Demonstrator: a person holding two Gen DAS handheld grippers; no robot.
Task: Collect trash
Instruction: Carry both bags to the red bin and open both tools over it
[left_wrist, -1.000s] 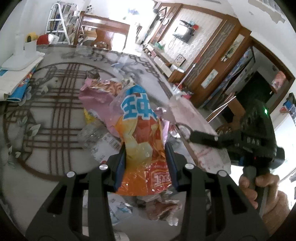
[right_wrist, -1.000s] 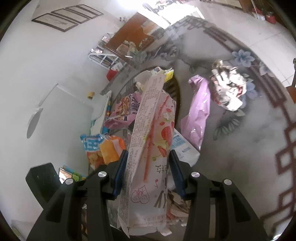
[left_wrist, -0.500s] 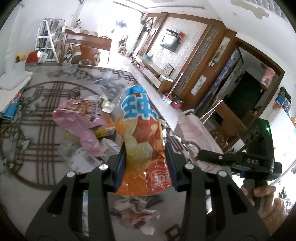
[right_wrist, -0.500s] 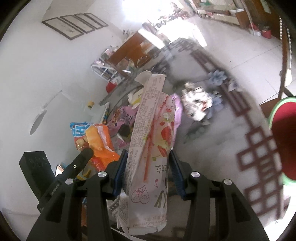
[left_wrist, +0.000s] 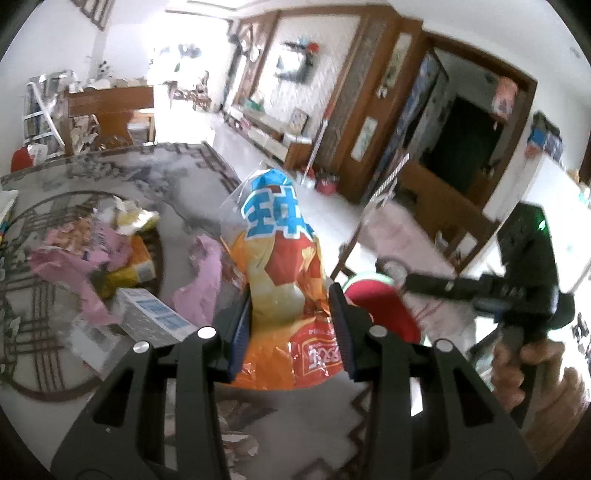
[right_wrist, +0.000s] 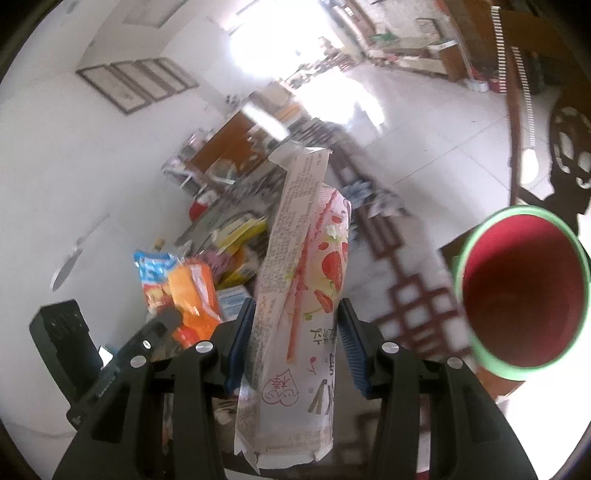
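Observation:
My left gripper (left_wrist: 291, 332) is shut on an orange and blue snack bag (left_wrist: 284, 266), held upright above the table's edge. In the right wrist view my right gripper (right_wrist: 295, 350) is shut on a long white strawberry-print biscuit box (right_wrist: 303, 295). A red bin with a green rim (right_wrist: 524, 291) stands on the floor to the right of that box. The same bin (left_wrist: 376, 310) shows just beyond the held bag in the left wrist view. The snack bag (right_wrist: 184, 288) and the left gripper's body also appear at the left of the right wrist view.
More trash lies on the marble table (left_wrist: 155, 177): pink wrappers (left_wrist: 74, 266), a white and blue carton (left_wrist: 155, 317), yellow packets (left_wrist: 129, 273). A dark wooden chair (right_wrist: 569, 155) stands behind the bin. A person's hand (left_wrist: 517, 373) holds the right gripper's handle. White tiled floor (right_wrist: 424, 122) lies beyond.
Both grippers swung right off the trash pile toward the table's edge, each keeping its item. The red bin came into view and grew larger.

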